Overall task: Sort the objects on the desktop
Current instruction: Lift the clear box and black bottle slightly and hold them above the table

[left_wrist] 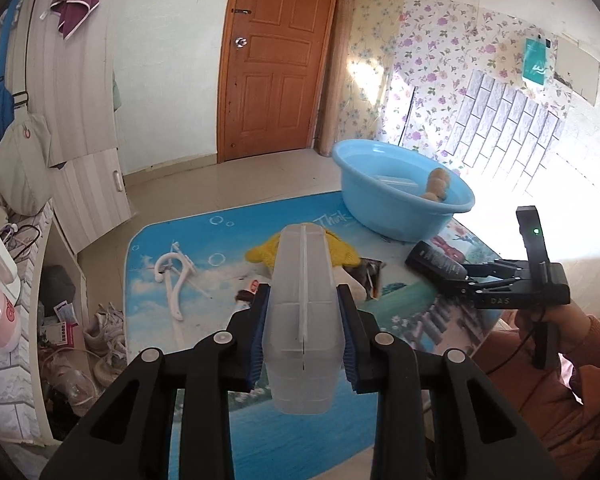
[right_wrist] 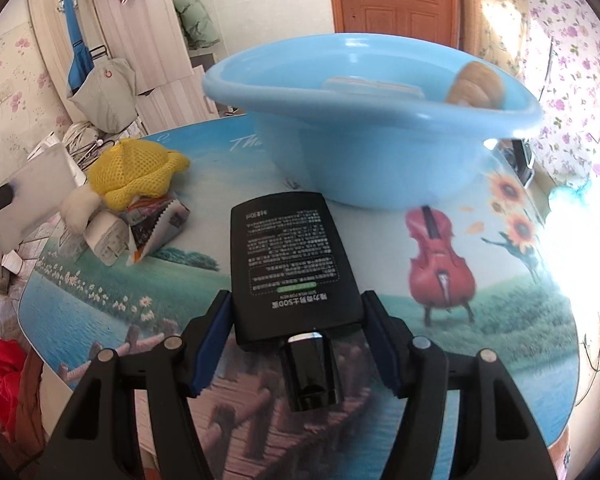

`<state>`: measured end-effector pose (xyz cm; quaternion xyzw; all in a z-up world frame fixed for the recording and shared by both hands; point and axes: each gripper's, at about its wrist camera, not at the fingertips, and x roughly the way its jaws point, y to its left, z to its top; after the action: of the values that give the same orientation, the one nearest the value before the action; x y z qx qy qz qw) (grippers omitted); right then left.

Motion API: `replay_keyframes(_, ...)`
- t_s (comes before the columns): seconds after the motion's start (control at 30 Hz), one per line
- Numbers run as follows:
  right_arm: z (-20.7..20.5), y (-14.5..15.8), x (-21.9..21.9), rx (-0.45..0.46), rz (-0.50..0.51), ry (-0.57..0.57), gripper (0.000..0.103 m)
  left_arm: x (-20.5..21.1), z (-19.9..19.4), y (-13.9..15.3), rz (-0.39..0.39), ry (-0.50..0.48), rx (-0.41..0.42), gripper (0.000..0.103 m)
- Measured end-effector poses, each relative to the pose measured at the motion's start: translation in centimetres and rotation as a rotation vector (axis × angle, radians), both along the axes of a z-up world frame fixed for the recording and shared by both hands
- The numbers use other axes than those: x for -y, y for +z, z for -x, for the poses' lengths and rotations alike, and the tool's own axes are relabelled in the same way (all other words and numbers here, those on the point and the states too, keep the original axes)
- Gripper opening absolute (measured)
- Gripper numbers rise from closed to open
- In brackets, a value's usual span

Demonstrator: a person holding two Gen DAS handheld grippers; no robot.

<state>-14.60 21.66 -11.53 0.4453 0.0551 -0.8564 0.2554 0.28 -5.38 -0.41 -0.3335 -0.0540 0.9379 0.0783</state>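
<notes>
My left gripper (left_wrist: 302, 326) is shut on a clear plastic box (left_wrist: 302, 312) and holds it above the table. My right gripper (right_wrist: 296, 340) is shut on a flat black bottle (right_wrist: 290, 256) with a dark cap, held just above the table in front of the blue basin (right_wrist: 364, 136). The basin (left_wrist: 404, 196) holds a clear box (right_wrist: 374, 86) and a brown plush toy (right_wrist: 478, 84). The right gripper with the bottle (left_wrist: 436, 260) also shows in the left wrist view. The clear box (right_wrist: 36, 196) shows at the left in the right wrist view.
On the picture-printed table (left_wrist: 204, 248) lie a yellow mesh cloth (right_wrist: 134, 172), a white hook-shaped hanger (left_wrist: 176, 280), a white charger (right_wrist: 106, 240) and a snack packet (right_wrist: 156, 224). Shoes and clutter lie on the floor to the left. A wooden door (left_wrist: 276, 56) stands behind.
</notes>
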Motion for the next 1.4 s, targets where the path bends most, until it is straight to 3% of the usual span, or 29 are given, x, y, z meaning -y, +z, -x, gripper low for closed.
replay_keyframes(0.33, -1.1, 0.0, -1.1, -0.038, -0.044, -0.022, 0.064, -3.1, -1.6, -2.3, -0.059, -0.063, 0.083, 0.030)
replay_keyframes(0.63, -1.3, 0.0, -0.9, -0.050, -0.030, -0.028, 0.065, -5.1, -1.5, -5.5, -0.017, -0.079, 0.151, 0.031)
replay_keyframes(0.8, -1.8, -0.3, 0.2, -0.112, -0.078, -0.012, 0.066, -6.4, -0.4, -6.1, 0.035, -0.088, 0.151, 0.032)
replay_keyframes(1.0, -1.2, -0.8, 1.0, -0.130, -0.065, 0.000, 0.090, -7.0, 1.0, -7.7, 0.057, -0.081, 0.175, 0.032)
replay_keyframes(1.07, -1.0, -1.0, 1.0, -0.129, -0.066, 0.003, 0.102, -7.0, 1.5, -8.6, 0.054, -0.075, 0.195, 0.032)
replay_keyframes(1.27, -0.5, -0.6, -0.3, -0.080, -0.095, -0.006, 0.103, -7.3, 1.7, -9.1, 0.091, -0.065, 0.167, 0.041)
replay_keyframes(1.4, -0.6, -0.6, -1.3, -0.108, -0.079, -0.038, 0.103, -7.8, 2.0, -9.2, 0.104, -0.065, 0.157, 0.048)
